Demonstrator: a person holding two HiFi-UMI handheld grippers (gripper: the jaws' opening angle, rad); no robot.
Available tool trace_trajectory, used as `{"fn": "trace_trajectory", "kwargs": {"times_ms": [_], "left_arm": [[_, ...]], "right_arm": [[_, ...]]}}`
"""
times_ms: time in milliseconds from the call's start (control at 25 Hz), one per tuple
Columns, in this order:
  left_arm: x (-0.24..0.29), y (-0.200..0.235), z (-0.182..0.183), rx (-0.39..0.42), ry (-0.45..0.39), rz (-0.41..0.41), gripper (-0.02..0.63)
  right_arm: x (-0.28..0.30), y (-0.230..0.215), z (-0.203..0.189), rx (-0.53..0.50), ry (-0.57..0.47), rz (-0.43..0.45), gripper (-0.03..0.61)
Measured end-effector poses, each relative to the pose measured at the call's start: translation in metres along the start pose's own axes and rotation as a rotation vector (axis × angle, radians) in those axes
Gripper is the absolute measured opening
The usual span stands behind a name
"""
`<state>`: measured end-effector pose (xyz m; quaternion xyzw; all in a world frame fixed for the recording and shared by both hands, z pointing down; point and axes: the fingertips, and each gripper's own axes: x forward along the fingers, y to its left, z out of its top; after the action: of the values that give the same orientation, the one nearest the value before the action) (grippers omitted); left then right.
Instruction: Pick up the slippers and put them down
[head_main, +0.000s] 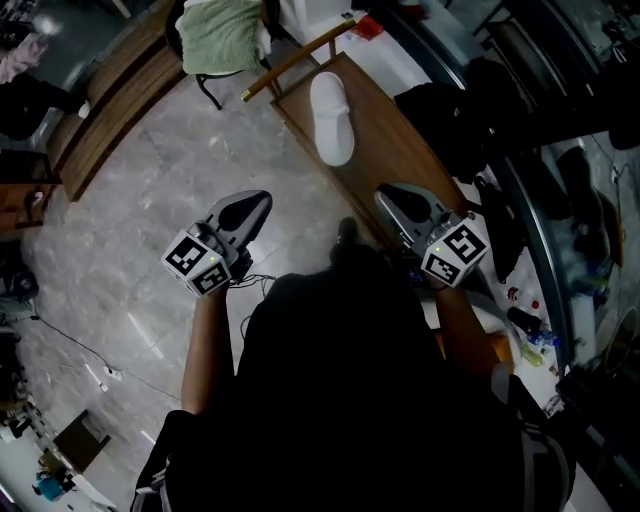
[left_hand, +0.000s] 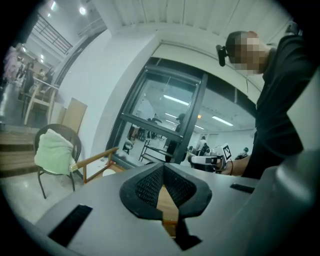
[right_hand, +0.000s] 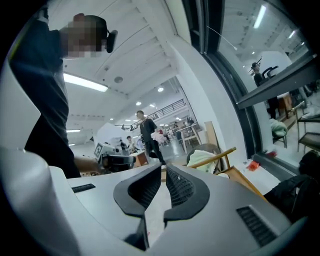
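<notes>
Nearest, at 9 and 3 o'clock: grey left gripper (head_main: 256, 203) and right gripper (head_main: 388, 196), both pinched shut on nothing. Farther, at 12 o'clock, lying on the long brown wooden table (head_main: 400, 150): one white fabric slipper (head_main: 332, 118), probably light and floppy, so best nipped at the firmer sole rim. Beyond, no box or basket made out, only a pale green cloth (head_main: 222, 35) at 11 o'clock.
</notes>
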<state>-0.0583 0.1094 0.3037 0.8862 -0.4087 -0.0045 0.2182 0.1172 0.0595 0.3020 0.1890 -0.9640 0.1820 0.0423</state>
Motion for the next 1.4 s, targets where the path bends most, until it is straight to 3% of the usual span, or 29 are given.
{"fn": "trace_trajectory", "kwargs": {"times_ms": [160,440,560,680,840,1080,1280,1400], "left_arm": [[0.03,0.007,0.015,-0.012,0.004,0.001,0.012],[0.049,0.042,-0.001,-0.077,0.068,-0.029,0.012],[0.062,0.064,-0.015,-0.113,0.096,-0.068,0.012],[0.08,0.082,-0.029,-0.124,0.143,-0.126,0.012],[0.095,0.087,-0.038,-0.112,0.186,-0.179,0.012],[0.115,0.105,-0.089,-0.198,0.235,-0.233,0.012],[0.132,0.117,-0.126,-0.224,0.266,-0.258,0.012],[0.137,0.124,-0.143,-0.241,0.277,-0.257,0.012]], "right_arm": [[0.012,-0.035,0.003,0.059,0.007,0.034,0.04],[0.048,-0.068,-0.011,0.182,0.033,0.034,0.04],[0.063,-0.083,-0.026,0.266,0.059,-0.005,0.047],[0.073,-0.107,-0.041,0.389,0.047,-0.084,0.099],[0.082,-0.125,-0.056,0.453,0.049,-0.125,0.143],[0.103,-0.152,-0.13,0.656,0.159,-0.166,0.177],[0.113,-0.176,-0.177,0.858,0.196,-0.191,0.198],[0.112,-0.182,-0.209,0.934,0.282,-0.213,0.199]]}}
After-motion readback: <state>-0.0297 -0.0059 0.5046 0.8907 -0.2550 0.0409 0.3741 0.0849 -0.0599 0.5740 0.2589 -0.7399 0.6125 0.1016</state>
